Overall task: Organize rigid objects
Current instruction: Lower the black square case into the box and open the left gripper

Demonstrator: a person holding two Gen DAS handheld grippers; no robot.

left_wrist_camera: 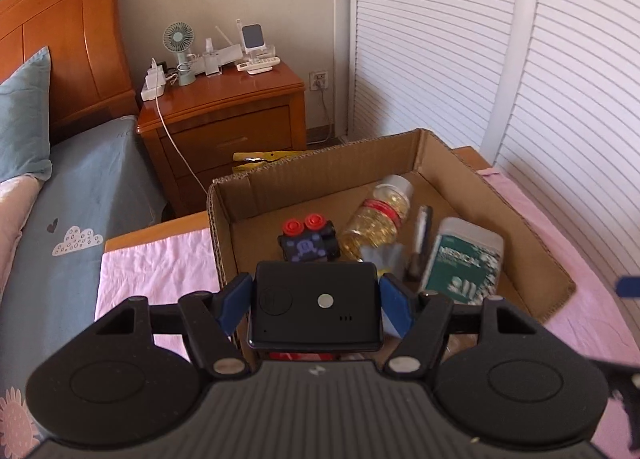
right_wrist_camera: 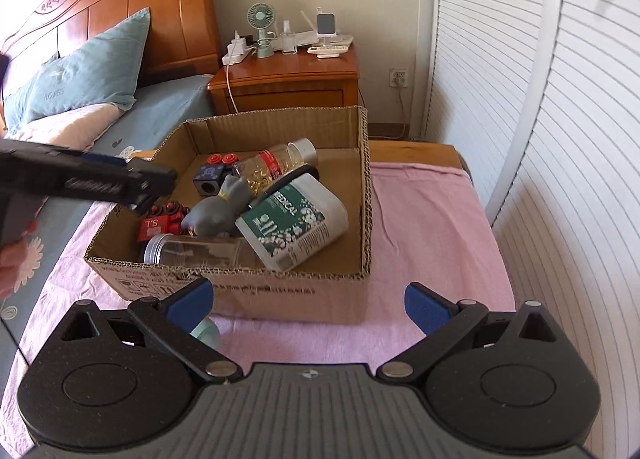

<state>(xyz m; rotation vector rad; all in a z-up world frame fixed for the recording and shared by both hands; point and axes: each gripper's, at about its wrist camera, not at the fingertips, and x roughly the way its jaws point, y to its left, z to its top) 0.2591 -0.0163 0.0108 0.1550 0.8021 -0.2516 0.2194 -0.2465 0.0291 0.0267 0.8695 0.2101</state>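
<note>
1. My left gripper holds a flat black rectangular device clamped between its blue fingers. The device has rounded corners, a round button outline, a small silver disc and three tiny holes on its face. It hangs above the near edge of the cardboard box.
2. My right gripper carries nothing; its fingers stand wide apart, low over the pink cloth just in front of the box.
3. The box is open-topped and sits on the pink cloth covering the bench.
4. Inside lie: a white jar with a green "MEDICAL" label, tilted on its side; a clear bottle of golden capsules with a red band; a black cube toy with red knobs; a grey cat figure; a red and black toy marked "S.L"; and a clear jar with a silver lid lying against the near wall.
5. A pale green object lies on the cloth beside my right gripper's left finger; I cannot tell what it is.
</note>
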